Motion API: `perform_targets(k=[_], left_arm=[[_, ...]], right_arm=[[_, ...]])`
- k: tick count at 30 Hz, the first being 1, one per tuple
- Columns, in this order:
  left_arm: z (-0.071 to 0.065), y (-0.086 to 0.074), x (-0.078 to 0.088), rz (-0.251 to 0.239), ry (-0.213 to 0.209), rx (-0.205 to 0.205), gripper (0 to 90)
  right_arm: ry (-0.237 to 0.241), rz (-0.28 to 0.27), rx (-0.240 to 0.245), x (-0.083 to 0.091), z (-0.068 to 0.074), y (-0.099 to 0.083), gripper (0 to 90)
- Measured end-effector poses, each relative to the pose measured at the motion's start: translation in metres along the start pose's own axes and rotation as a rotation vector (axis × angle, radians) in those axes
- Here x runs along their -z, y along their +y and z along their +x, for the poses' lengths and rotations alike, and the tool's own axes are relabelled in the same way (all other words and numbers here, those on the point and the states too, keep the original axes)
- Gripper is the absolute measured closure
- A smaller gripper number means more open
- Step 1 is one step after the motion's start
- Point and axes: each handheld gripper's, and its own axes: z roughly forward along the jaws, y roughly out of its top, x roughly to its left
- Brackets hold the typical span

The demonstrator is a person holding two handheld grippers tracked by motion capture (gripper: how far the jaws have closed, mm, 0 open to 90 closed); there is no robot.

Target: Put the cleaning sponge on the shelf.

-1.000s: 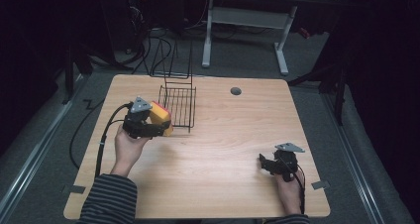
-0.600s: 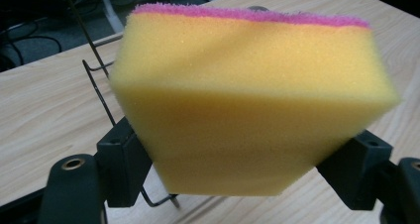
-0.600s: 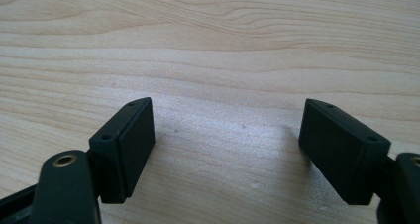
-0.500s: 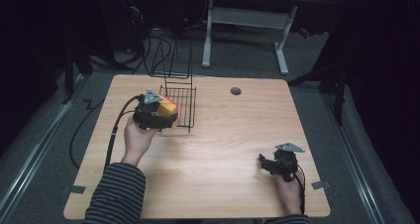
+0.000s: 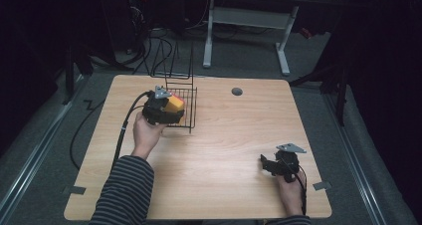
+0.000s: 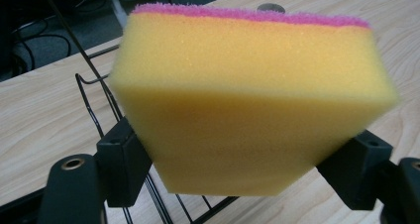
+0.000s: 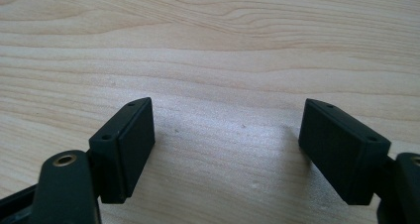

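Holding the yellow sponge (image 6: 247, 110) with its pink scrubbing layer on top, the left gripper (image 5: 171, 110) has its jaws pressed on both sides of the foam, so the sponge is clamped and lifted off the table (image 5: 234, 135). In the high view the sponge sits at the near rim of the black wire basket (image 5: 180, 108), partly over it. It seems that the step in hand is to put the sponge into this basket. To do it well, I would bring the sponge fully over the basket's inside before lowering, so that no corner catches on the thin wires, and keep it level. The jaws should open only when the sponge rests on the basket floor. The right gripper (image 7: 225, 149) waits near the table's near right corner, jaws wide apart with nothing between them.
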Motion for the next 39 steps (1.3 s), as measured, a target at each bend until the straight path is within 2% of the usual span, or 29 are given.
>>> perform_targets(k=[3,8,17,25,39], left_arm=[[0.001,0.001,-0.003,-0.013,0.002,0.016,23.8],[0.004,-0.001,-0.011,0.004,0.018,0.025,23.8],[0.010,-0.004,-0.027,-0.002,0.048,0.067,23.7],[0.009,-0.006,-0.037,-0.006,0.068,0.077,23.6],[0.006,-0.009,-0.050,0.000,0.070,0.087,23.3]], right_arm=[[0.000,0.002,0.000,0.000,0.000,0.000,22.0],[-0.001,0.002,-0.001,0.000,0.000,0.000,22.0],[0.000,0.002,0.000,0.000,0.000,0.000,22.0],[-0.001,0.002,0.000,0.000,0.000,0.000,22.0],[0.000,0.002,0.000,0.000,0.000,0.000,22.0]])
